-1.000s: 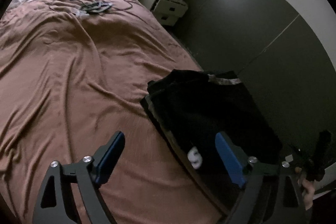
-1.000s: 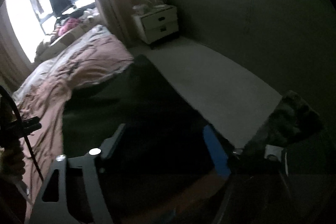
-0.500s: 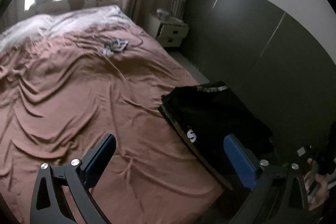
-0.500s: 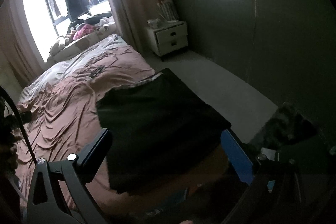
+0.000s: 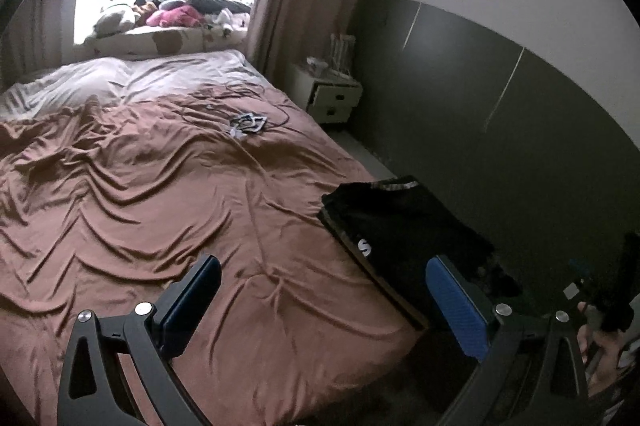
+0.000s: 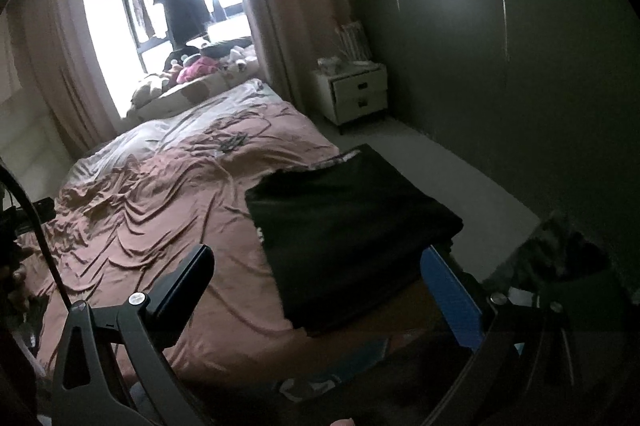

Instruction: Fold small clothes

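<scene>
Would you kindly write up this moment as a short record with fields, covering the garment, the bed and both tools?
garment: black folded garment, lying flat at the bed's corner nearest the dark wall
garment mark: white print on its near edge
bed: brown wrinkled sheet
other item on bed: small grey tangle with a cord, farther up the bed
left tool: open, holding nothing, above the sheet
right tool: open, holding nothing
bedside: white nightstand

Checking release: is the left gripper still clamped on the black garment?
No: the left gripper stands wide open above the brown bedsheet, and the folded black garment lies free of its fingers.
</scene>
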